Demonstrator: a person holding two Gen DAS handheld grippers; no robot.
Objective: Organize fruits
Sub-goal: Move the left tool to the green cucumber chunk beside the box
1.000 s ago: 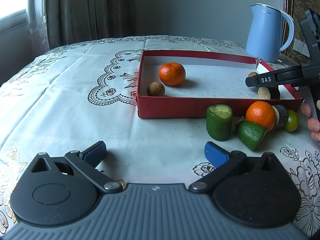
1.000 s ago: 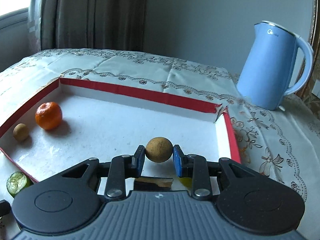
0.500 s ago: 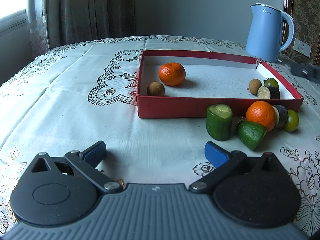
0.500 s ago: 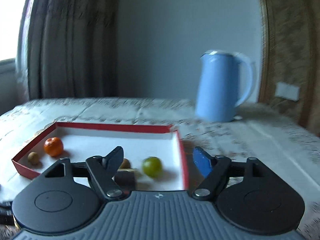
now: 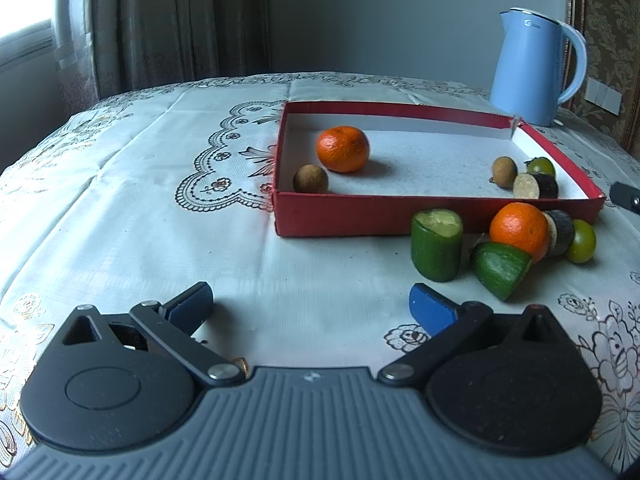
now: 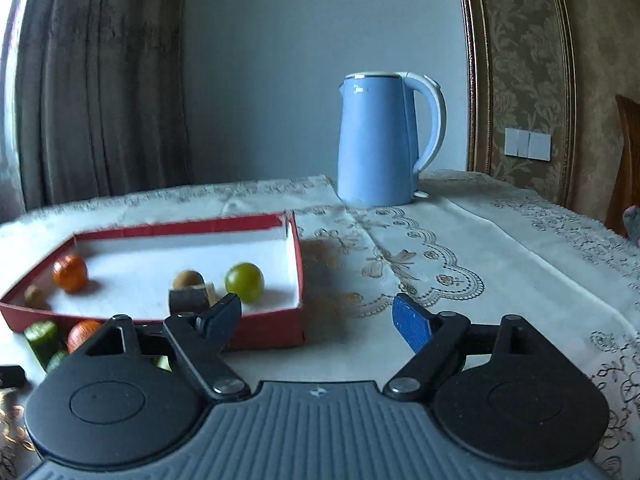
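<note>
A red box [image 5: 360,216] [image 6: 260,328] on the tablecloth holds an orange [image 5: 343,149] [image 6: 70,273], two brown longans [image 5: 310,178] [image 5: 504,169], a green fruit [image 5: 541,166] [image 6: 244,277] and a dark cut piece [image 5: 534,186] [image 6: 188,299]. In front of the box lie two cucumber pieces [image 5: 437,245] [image 5: 500,268], a second orange [image 5: 519,231], a dark slice [image 5: 559,232] and a green fruit [image 5: 582,241]. My left gripper [image 5: 310,306] is open over bare cloth. My right gripper [image 6: 318,314], right of the box, is still opening, with nothing between its fingers.
A blue kettle [image 5: 534,68] [image 6: 384,140] stands behind the box's far right corner. A wooden chair [image 6: 624,168] is at the right edge. Curtains hang behind the round table. Bare tablecloth [image 5: 140,200] stretches left of the box.
The right gripper let go of the brown longan inside the box, opened and drew back to the right, out of the box. It left the left wrist view. The left gripper kept still.
</note>
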